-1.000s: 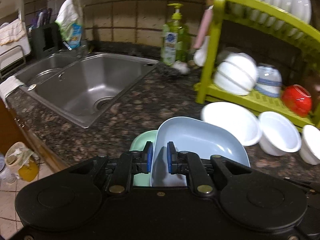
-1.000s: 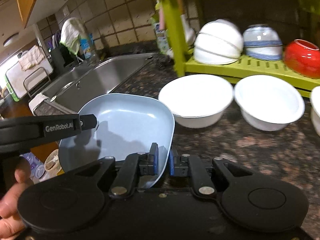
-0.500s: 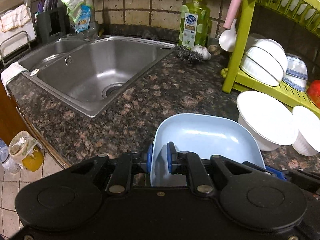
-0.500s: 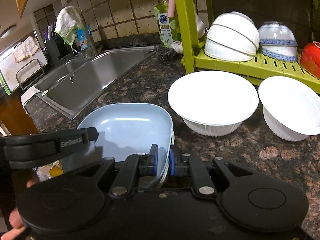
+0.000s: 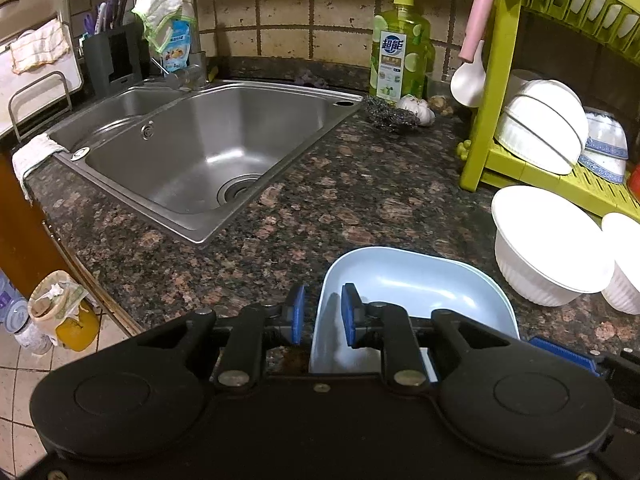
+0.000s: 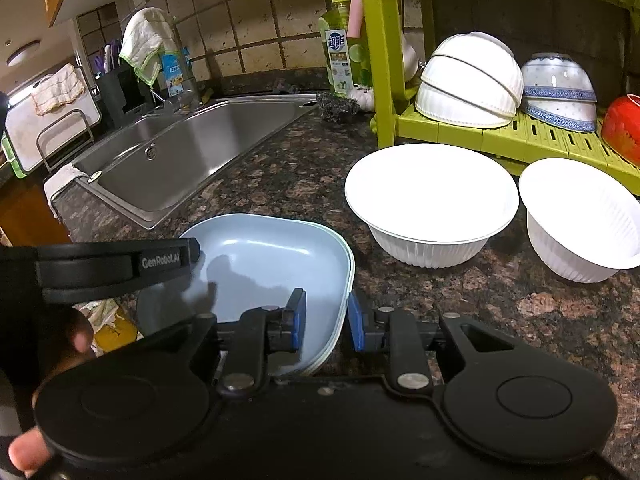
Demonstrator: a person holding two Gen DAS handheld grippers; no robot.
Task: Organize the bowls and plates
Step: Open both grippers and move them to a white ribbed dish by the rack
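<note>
While the blue plate [image 6: 276,264] is sitting stacked on the bench [image 6: 500,308], we're straddling its rims w/ both pads apart: left hand-held gripper [image 5: 321,314] & right hand-held gripper [image 6: 327,319], neither clamping.

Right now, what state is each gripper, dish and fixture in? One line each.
left gripper: open, fingers astride the plate's left rim
right gripper: open, fingers astride the plate's right rim
blue plate: upright, resting on another plate on the counter
large white bowl: upright, empty, on the counter
smaller white bowl: upright, empty
white bowls on rack: stacked, upside down
sink: empty
</note>
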